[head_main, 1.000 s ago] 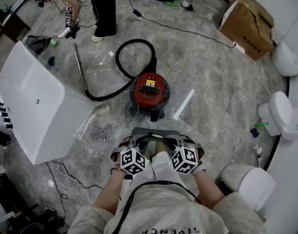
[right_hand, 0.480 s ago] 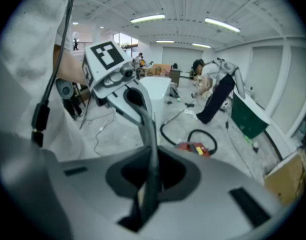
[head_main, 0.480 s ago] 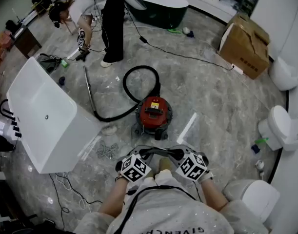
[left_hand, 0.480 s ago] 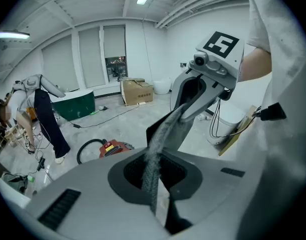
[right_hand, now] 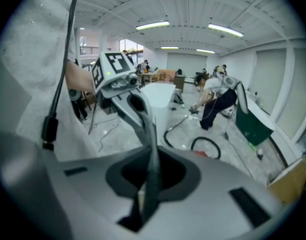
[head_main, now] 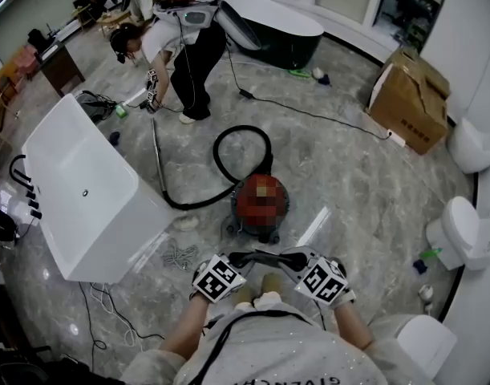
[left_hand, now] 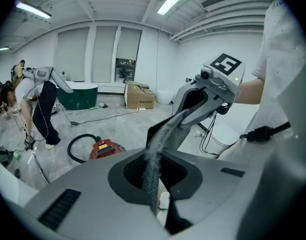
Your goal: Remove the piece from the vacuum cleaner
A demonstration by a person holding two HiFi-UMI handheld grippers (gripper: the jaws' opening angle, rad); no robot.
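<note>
We hold both tools close in front of our body, tips turned in toward each other. The left hand-held gripper (head_main: 246, 257) has its jaws pressed together with nothing between them, and the right hand-held gripper (head_main: 281, 255) is likewise closed and empty. Neither touches anything of the task. Straight ahead of them, standing on the floor (head_main: 349, 167), is the red vacuum cleaner (head_main: 246, 215). It sits about midway between the two tools, so neither has a clear advantage on the body itself. From the body the black hose (head_main: 228, 147) loops away and swings out to our left, where it meets the metal tube (head_main: 158, 155). The tube's long axis runs away from us along the floor, just beside the white bathtub (head_main: 84, 191). We judge the left tool the nearer one to that tube side. Which piece is to come off we cannot tell from here, and both tools must open before they can take hold.
</note>
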